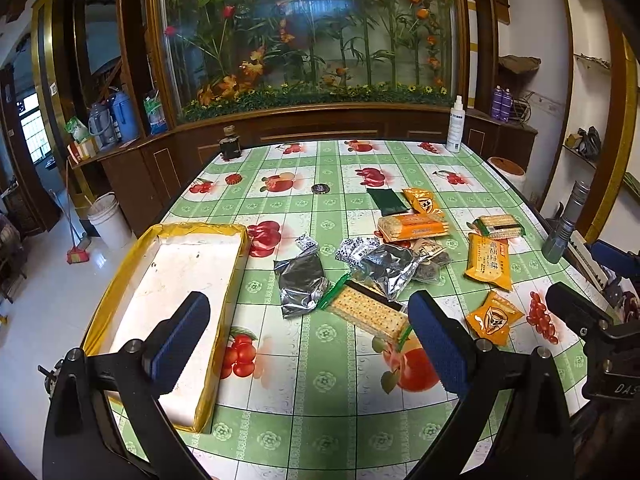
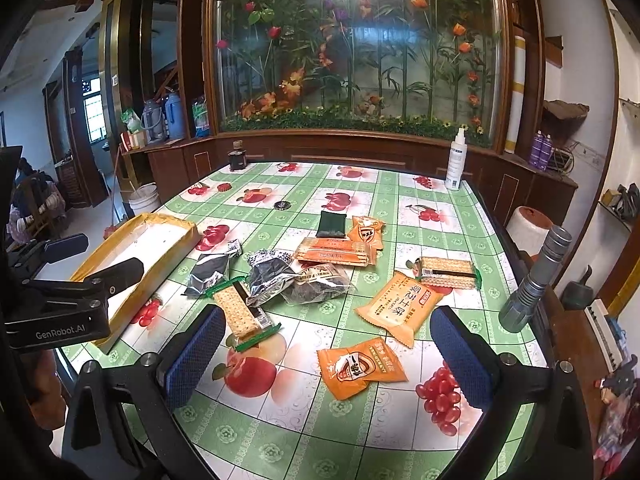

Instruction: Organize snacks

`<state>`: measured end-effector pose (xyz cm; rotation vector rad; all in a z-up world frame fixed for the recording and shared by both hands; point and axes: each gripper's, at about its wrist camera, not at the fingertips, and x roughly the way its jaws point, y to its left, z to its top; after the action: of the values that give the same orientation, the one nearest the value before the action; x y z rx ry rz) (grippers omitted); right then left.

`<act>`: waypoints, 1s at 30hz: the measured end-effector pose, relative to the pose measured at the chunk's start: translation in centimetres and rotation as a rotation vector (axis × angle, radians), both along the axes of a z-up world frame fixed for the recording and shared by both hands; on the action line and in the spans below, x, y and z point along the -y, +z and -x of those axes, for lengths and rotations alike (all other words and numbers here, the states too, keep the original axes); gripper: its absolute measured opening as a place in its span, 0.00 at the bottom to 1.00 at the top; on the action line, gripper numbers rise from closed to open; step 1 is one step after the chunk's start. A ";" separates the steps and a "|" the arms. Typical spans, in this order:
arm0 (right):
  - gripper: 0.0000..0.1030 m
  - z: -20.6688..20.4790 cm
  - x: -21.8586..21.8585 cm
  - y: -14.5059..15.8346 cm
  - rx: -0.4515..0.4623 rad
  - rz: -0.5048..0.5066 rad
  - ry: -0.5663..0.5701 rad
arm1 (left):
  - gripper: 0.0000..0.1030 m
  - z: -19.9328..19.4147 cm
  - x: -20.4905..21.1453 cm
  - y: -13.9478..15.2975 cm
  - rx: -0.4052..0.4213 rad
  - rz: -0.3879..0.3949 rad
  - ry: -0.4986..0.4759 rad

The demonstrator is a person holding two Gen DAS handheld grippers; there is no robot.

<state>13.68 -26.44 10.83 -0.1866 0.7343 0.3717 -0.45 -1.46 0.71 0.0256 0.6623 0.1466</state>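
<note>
Clearly the work is at its beginning: the tray (image 1: 132, 292) with yellow walls lies empty at the left side of the table (image 1: 320, 412), and all snacks are spread on the cloth to its right. Both tools hover above the near edge and hold nothing. The left gripper (image 1: 308, 344) has its blue pads wide apart, and the right gripper (image 2: 332, 356) is spread in the same way.

I judge that the first pick is now in hand. The nearest candidate for the left gripper is the cracker pack (image 1: 370, 312), which lies flat just in front of it, between the pads in the left view. Its long axis runs diagonally, from far-left to near-right, and one green end points toward the foil bag (image 1: 300, 286) that it seems to touch. For the right gripper, the orange pouch (image 2: 362, 366) is closest, flat and a little turned.

The next move calls for lowering onto the pack and turning the wrist so the pads close across its short side. Thin flat wrapping may slip, so the pads need to reach low at the edges, and then carry it left to the tray.
</note>
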 end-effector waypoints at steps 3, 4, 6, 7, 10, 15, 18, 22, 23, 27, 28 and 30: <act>1.00 0.0 0.0 0.0 0.001 0.006 -0.001 | 0.97 0.0 0.1 0.1 0.001 0.001 0.000; 1.00 -0.1 0.0 -0.1 -0.002 0.007 -0.001 | 0.97 0.0 0.0 0.1 0.000 0.003 -0.005; 1.00 -0.1 0.0 -0.1 -0.006 0.004 -0.002 | 0.97 0.1 0.1 0.2 0.003 0.002 -0.004; 1.00 -0.1 0.1 -0.1 -0.006 0.004 -0.002 | 0.97 0.1 0.2 0.2 0.004 0.000 -0.005; 1.00 -0.1 0.0 -0.1 -0.004 0.006 -0.002 | 0.97 0.0 0.3 0.3 0.001 -0.004 -0.005; 1.00 -0.2 0.0 -0.2 -0.006 0.012 0.000 | 0.97 0.0 0.3 0.3 0.001 -0.006 -0.006; 1.00 -0.4 -0.3 -0.3 -0.002 0.048 -0.013 | 0.97 -0.1 0.1 0.2 -0.003 -0.010 0.009; 1.00 -0.8 -1.4 -0.7 0.040 0.199 -0.085 | 0.97 -0.6 -0.2 -0.4 -0.028 -0.003 0.019; 1.00 -0.9 -1.8 -0.9 0.055 0.243 -0.099 | 0.97 -0.7 -0.2 -0.4 -0.031 -0.004 0.021; 1.00 -0.7 -3.0 -1.4 0.101 0.363 -0.111 | 0.97 -0.7 0.0 -0.5 -0.029 -0.011 0.025; 1.00 -0.6 -3.1 -1.6 0.102 0.369 -0.103 | 0.97 -0.8 -0.1 -0.5 -0.030 -0.012 0.025; 1.00 -0.6 -3.2 -1.8 0.095 0.362 -0.095 | 0.97 -0.8 0.0 -0.6 -0.034 -0.012 0.023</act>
<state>14.31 -23.28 9.06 -0.5055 0.7091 0.1353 0.32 -1.44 0.16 0.0318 0.6960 0.1726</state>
